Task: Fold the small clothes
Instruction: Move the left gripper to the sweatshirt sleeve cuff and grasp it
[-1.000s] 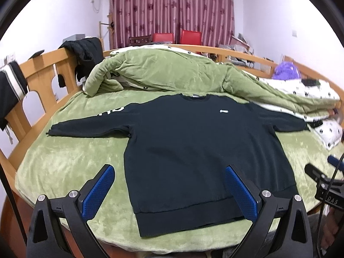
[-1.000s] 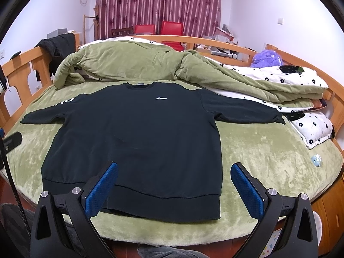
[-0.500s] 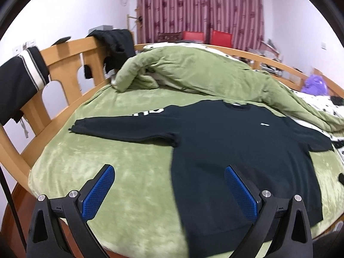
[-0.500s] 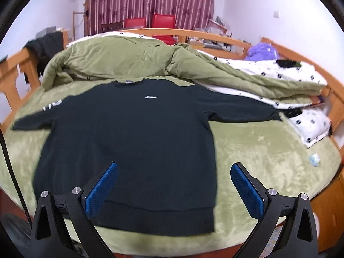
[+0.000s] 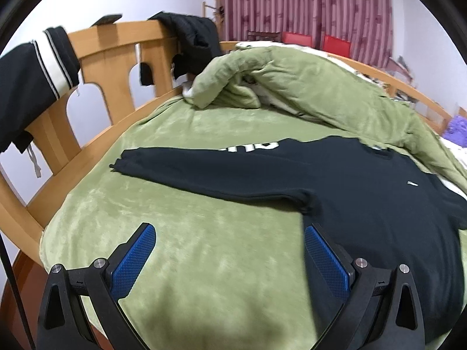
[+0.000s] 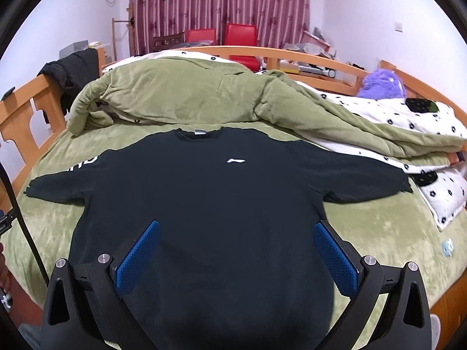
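Lining up for the first fold, you've got the black sweatshirt [image 6: 210,210] spread flat and face-up on the green plush bedspread [image 5: 181,250], both sleeves out wide, nothing folded yet by the look of it. Over on the left, your left claw [image 5: 229,258] hangs spread wide with nothing in it, aimed at bare bedspread just short of the left sleeve [image 5: 204,172], whose cuff lies near the curved wooden bed rail [image 5: 96,143]. That sleeve looks like your first target: I'd judge you need to come forward and down, pinch the cuff or the sleeve edge, and carry it across the chest. Moving right, your right claw [image 6: 236,258] is just as wide and just as empty, poised over the lower body of the sweatshirt, near the hem. Fabric reads as a soft, matte knit, limp, likely to drag on the fuzzy pile, so lift rather than slide. Further right, the other sleeve [image 6: 364,180] reaches toward the rumpled, thick green quilt [image 6: 204,96].
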`<state>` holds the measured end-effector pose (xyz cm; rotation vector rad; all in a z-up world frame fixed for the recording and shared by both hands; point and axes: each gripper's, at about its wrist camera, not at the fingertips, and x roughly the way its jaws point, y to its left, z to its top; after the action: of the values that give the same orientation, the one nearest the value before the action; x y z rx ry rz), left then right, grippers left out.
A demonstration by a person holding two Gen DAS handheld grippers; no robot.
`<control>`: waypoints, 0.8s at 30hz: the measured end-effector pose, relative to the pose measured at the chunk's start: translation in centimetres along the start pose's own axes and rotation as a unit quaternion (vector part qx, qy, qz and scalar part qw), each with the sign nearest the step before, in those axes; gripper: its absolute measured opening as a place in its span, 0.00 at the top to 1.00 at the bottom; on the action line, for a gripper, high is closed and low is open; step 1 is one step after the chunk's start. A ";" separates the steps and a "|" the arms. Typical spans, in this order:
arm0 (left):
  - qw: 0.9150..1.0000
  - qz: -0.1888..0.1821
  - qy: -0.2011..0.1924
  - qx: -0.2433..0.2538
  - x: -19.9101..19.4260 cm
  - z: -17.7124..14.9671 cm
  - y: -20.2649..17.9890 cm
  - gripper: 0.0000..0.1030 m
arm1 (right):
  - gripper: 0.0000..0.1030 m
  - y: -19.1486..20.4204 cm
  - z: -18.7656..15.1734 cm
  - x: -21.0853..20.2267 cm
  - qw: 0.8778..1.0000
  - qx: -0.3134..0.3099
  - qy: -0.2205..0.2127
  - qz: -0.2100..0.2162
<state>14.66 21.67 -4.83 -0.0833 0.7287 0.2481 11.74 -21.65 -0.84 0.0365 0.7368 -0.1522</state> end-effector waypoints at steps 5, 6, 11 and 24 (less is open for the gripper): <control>0.999 0.016 0.023 -0.041 4.7 0.4 2.7 0.01 | 0.00 2.8 1.4 4.5 0.998 -0.036 0.026 -0.034; 0.998 0.018 0.031 -0.046 5.8 0.5 3.1 0.01 | 0.00 3.6 1.7 5.6 0.997 -0.043 0.032 -0.056; 0.997 0.033 0.051 -0.048 10.4 0.5 4.7 0.01 | 0.01 6.1 2.0 8.7 0.995 -0.074 0.039 -0.059; 0.990 0.057 0.091 -0.089 21.7 2.6 9.4 0.06 | 0.06 6.6 0.5 14.3 0.997 -0.019 0.038 0.068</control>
<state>29.56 35.41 -17.25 -0.2370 0.8938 0.4196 23.48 -16.94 -10.23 0.0564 0.8105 -0.0071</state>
